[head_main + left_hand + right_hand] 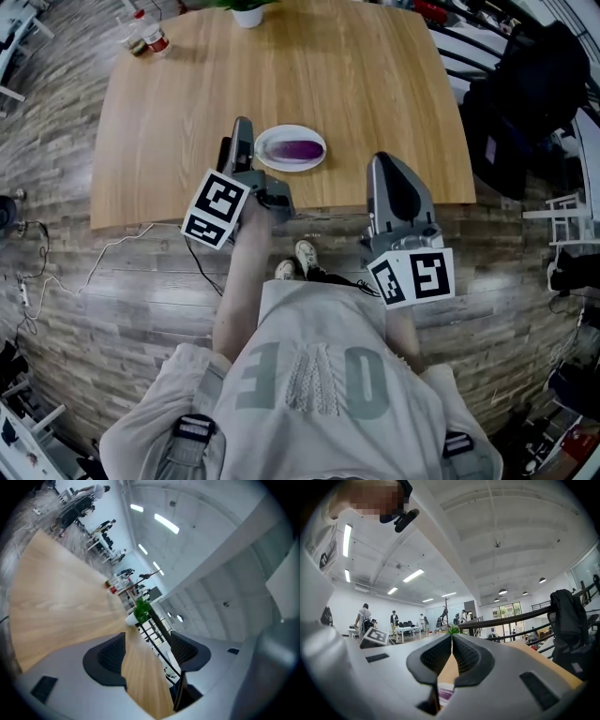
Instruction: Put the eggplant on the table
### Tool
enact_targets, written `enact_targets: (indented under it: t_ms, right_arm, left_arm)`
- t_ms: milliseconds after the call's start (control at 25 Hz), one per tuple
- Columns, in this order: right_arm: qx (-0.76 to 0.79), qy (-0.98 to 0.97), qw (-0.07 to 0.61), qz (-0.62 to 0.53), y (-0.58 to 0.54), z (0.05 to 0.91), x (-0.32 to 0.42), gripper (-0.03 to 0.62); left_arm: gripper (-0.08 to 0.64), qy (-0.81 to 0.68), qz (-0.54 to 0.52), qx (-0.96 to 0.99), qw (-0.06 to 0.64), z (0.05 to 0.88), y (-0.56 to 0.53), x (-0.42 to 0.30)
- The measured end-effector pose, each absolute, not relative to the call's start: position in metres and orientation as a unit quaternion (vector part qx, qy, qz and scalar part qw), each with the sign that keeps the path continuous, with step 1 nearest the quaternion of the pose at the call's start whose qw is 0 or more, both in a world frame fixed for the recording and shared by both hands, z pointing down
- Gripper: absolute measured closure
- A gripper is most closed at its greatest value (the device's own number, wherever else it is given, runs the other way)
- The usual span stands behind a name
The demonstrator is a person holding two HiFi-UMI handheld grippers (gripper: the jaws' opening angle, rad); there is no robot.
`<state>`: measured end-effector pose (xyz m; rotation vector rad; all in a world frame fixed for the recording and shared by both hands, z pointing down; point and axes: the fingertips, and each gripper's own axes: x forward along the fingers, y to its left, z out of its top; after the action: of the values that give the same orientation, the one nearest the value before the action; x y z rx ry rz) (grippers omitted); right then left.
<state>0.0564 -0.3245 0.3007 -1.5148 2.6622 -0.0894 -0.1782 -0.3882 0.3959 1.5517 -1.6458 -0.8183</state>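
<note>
**A:** Where's the eggplant?

**B:** The eggplant (298, 150) lies in the white plate (267, 139), which sits on the wooden table (178, 112) not far from the near edge. Neither of my tools is on it.

**A:** And your grippers?

**B:** My left gripper (242, 129) is spread wide with only air and tabletop between the pads. It hangs just beside the plate's left rim. My right gripper (386, 164) is pressed together at the tips with nothing in it, over the table's near edge and apart from the plate.

**A:** What could go wrong?

**B:** Mostly that left tool. It is so near the rim that a careless sideways swing could clip the plate and slide it toward the edge. It could also tip the plate, and the eggplant looks rounded, so I'd expect it to roll out. If the eggplant has to rest on the bare wood, I'd have to pinch it again. Smooth skin under narrow pads may slip.
</note>
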Motion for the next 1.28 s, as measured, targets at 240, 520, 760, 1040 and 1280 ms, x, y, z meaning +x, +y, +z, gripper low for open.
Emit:
enact_targets:
  t_ms: [240,520,760,1040,1280]
  right_arm:
    - [-0.486,0.870,0.080,0.004,-0.336,0.266,0.033,0.572]
    - [-0.503,0.856,0.120,0.018,-0.335,0.246,0.025,0.573]
    - [-0.499,0.858,0.122,0.011,-0.337,0.248,0.011,0.572]
    - [-0.489,0.867,0.077,0.046,-0.332,0.253,-0.003,0.574]
    - [-0.494,0.865,0.045,0.072,-0.328,0.255,-0.006,0.574]
  left_arm:
    - [0.275,-0.670,-0.255,0.693,0.080,0.256,-0.358,-0.187]
    - [0.276,-0.667,-0.100,0.716,-0.181,0.177,-0.317,-0.144]
    - [0.358,-0.641,-0.020,0.717,-0.274,0.176,-0.299,-0.121]
    - [0.551,-0.639,-0.006,0.722,-0.265,0.190,-0.303,-0.114]
    - [0.551,-0.641,0.008,0.727,-0.246,0.201,-0.310,-0.117]
